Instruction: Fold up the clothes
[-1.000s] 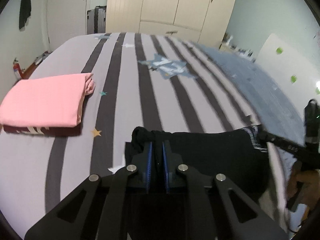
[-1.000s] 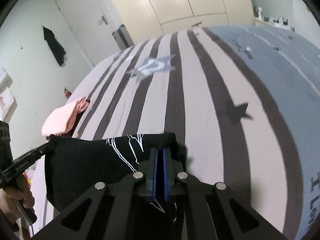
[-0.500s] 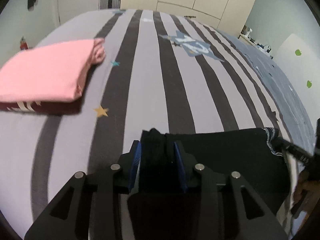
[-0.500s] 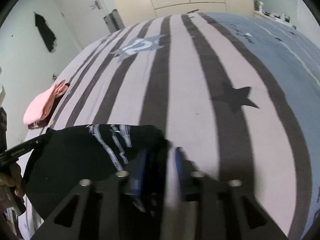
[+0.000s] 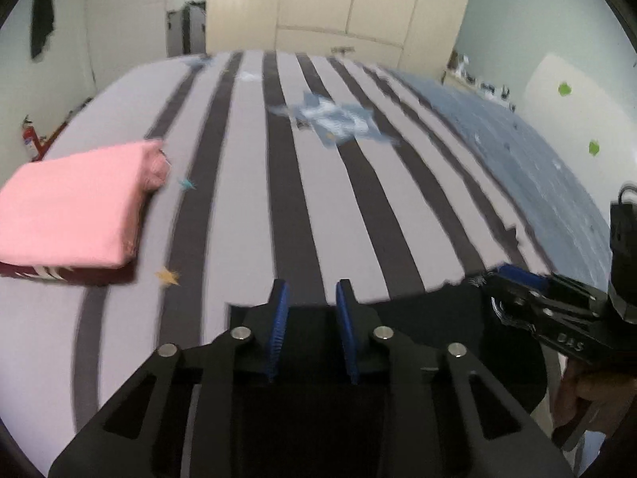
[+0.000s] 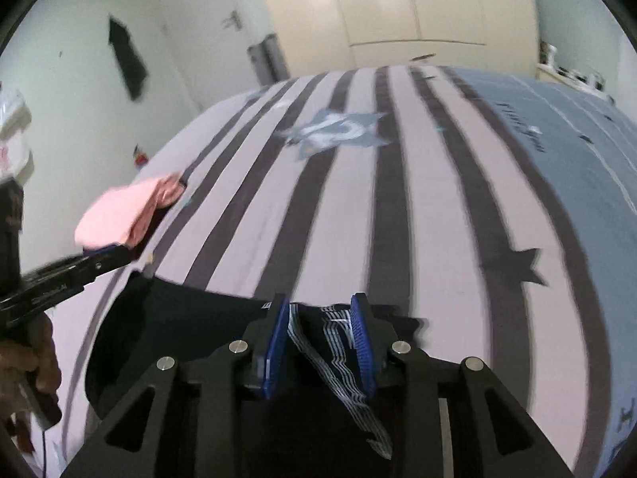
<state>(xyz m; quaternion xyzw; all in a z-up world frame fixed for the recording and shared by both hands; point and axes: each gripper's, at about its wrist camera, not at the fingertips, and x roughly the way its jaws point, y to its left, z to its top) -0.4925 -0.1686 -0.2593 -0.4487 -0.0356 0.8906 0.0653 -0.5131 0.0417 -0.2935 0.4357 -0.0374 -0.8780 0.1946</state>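
Note:
A black garment (image 5: 430, 318) with white line print lies folded on the striped bed near its front edge; it also shows in the right wrist view (image 6: 179, 318). My left gripper (image 5: 308, 298) is open above its left end, jaws apart and holding nothing. My right gripper (image 6: 320, 316) is open over its right end, with the printed cloth (image 6: 334, 342) lying loose between the jaws. Each gripper shows in the other's view, the right gripper (image 5: 513, 279) at the garment's right corner and the left gripper (image 6: 107, 257) at its left corner.
A folded pink garment (image 5: 71, 211) sits on a dark red one (image 5: 51, 277) at the bed's left side, also in the right wrist view (image 6: 119, 215). The striped bedsheet (image 5: 302, 183) stretches ahead toward cream wardrobes (image 5: 342, 4). A blue quilt (image 6: 577, 151) covers the right side.
Both grippers were shut on the black garment's corners a second ago. They have opened, let the cloth go onto the bed and drawn back and up a little.

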